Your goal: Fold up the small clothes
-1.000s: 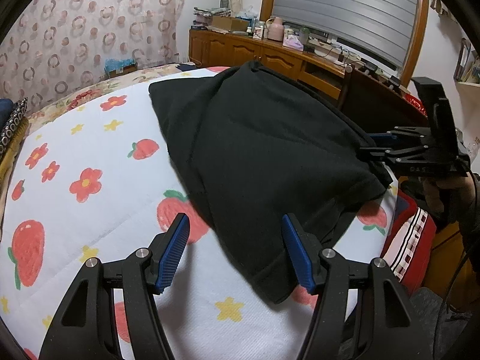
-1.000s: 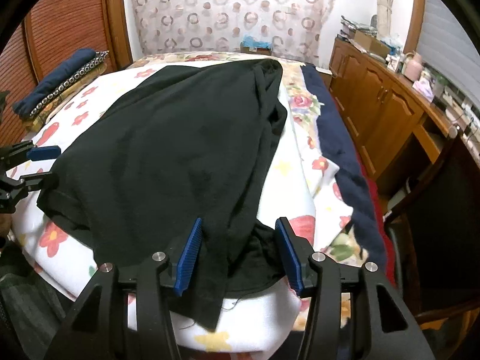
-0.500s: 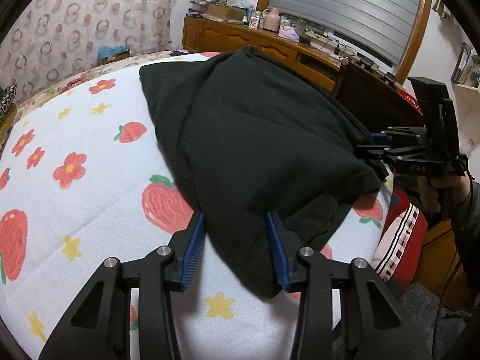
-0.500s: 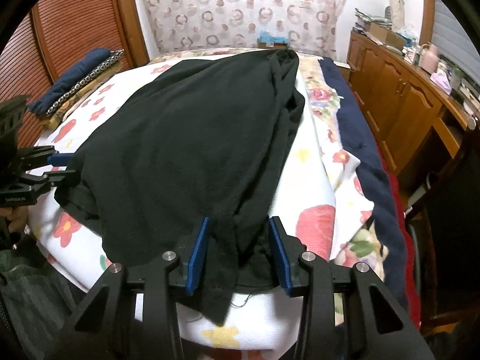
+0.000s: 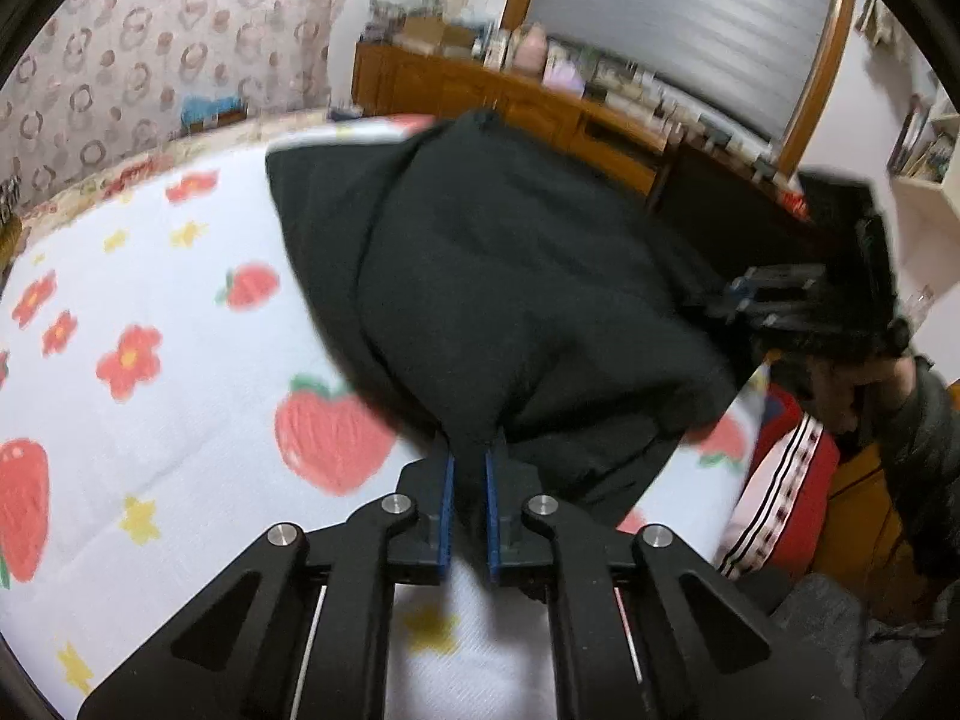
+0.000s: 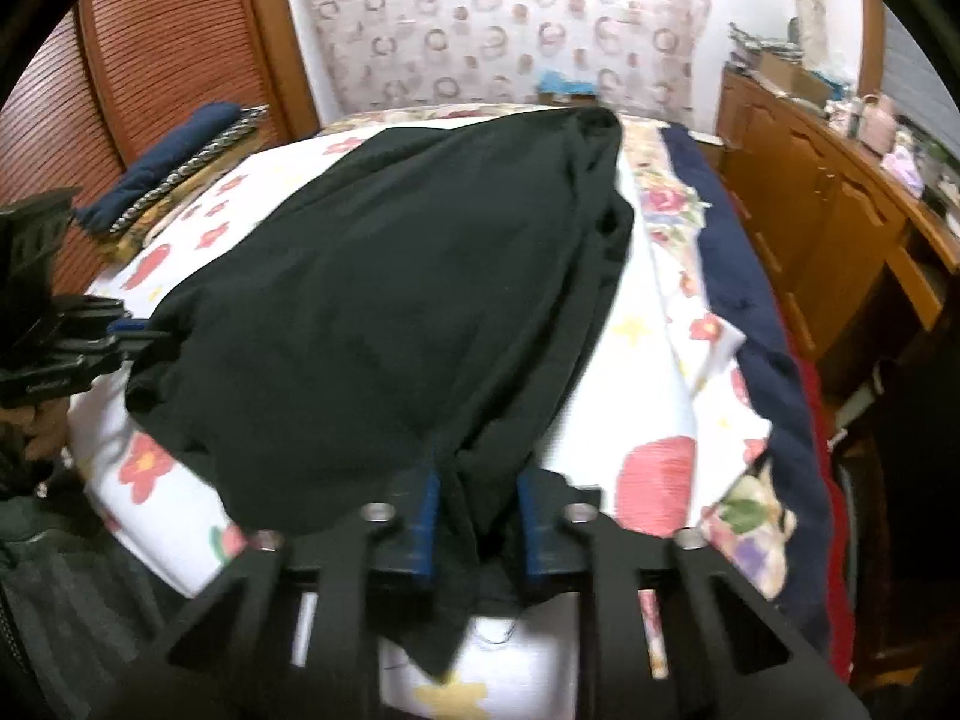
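A black garment (image 5: 510, 276) (image 6: 384, 312) lies spread across the bed on a white strawberry-and-flower blanket (image 5: 180, 372). My left gripper (image 5: 468, 462) is closing its blue pads on the garment's near left corner, with a fold of cloth pinched between them. My right gripper (image 6: 474, 486) is closing on the near right corner, where bunched black cloth fills the gap between its pads and a flap hangs below. Each gripper shows in the other's view: the right gripper (image 5: 774, 294) at the right edge, the left gripper (image 6: 126, 330) at the left edge, both at the garment's hem.
A wooden sideboard (image 5: 510, 96) (image 6: 810, 192) cluttered with small items runs along the bed's right side. Folded dark blue cloth (image 6: 174, 150) lies at the bed's far left by a slatted wooden door (image 6: 150, 42). A navy blanket edge (image 6: 738, 276) and red bedding (image 5: 792, 492) hang off the bed.
Both grippers' jaws have come together from wide apart onto the garment's near corners. The cloth now bunches up toward each pair of pads.
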Demonstrator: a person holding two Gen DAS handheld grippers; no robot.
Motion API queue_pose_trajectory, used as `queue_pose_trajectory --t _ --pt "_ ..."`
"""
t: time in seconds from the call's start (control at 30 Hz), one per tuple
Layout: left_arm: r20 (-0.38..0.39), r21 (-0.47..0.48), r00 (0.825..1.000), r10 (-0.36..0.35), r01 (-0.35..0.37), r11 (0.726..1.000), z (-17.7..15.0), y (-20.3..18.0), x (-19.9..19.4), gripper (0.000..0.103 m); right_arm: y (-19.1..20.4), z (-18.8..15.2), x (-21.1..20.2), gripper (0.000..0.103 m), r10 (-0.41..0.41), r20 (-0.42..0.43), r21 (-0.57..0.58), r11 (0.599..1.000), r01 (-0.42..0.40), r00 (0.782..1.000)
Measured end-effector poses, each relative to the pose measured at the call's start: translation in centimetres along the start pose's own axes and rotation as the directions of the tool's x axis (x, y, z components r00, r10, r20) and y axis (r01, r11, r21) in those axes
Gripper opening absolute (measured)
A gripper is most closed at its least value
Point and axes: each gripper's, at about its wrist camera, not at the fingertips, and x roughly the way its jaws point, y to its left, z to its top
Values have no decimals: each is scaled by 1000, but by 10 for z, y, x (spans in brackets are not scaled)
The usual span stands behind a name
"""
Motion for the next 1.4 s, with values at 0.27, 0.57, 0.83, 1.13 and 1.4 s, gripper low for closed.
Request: queue_pose_trajectory --t 0.27,0.57,0.83,1.13,1.4 --pt "223 22 975 6 -11 1000 70 -11 -81 8 12 55 -77 13 38 279 -15 999 -35 960" --pt "437 9 898 57 -68 998 118 4 -192 8 58 140 -159 13 78 453 -133 991 -19 888" --pt "478 -104 856 198 -169 980 140 63 -202 8 66 226 -107 12 87 424 -149 989 -25 901" --pt "448 -94 856 256 -239 966 113 73 -200 8 67 236 -67 12 109 444 -157 987 -42 889" --pt "131 -115 975 181 -166 979 14 85 -94 8 44 127 42 12 149 108 -107 985 -137 983"
